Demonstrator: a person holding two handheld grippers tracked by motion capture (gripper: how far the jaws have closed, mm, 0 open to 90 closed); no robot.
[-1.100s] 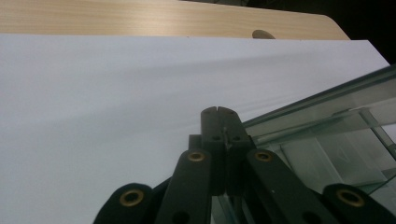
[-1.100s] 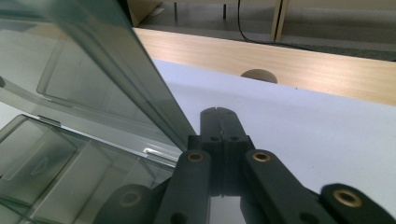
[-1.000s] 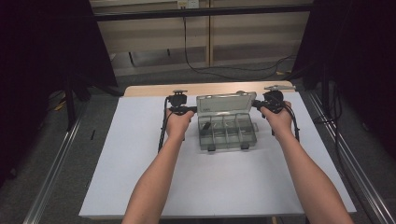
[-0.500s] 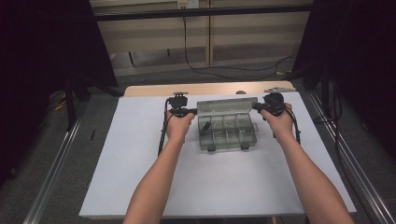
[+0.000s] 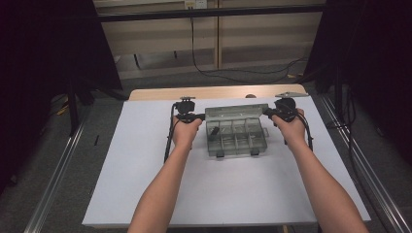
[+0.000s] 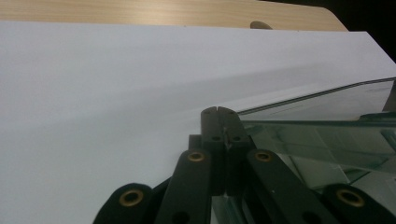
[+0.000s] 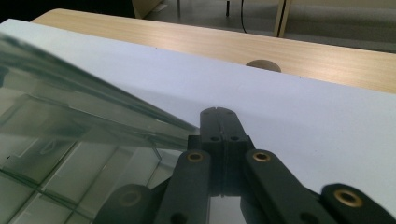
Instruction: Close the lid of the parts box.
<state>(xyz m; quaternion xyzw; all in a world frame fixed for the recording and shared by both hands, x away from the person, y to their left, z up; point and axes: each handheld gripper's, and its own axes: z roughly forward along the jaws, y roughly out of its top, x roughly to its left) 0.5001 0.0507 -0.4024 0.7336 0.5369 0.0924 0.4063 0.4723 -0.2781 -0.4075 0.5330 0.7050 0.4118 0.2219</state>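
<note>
Since the earlier frame the lid [image 5: 236, 112] has tilted lower over the clear box [image 5: 236, 138] on the white surface [image 5: 145, 160] — I keep left gripper [image 5: 198, 116] and right gripper [image 5: 268, 112] at its corners, jaws fully closed together, gripping nothing.
</note>
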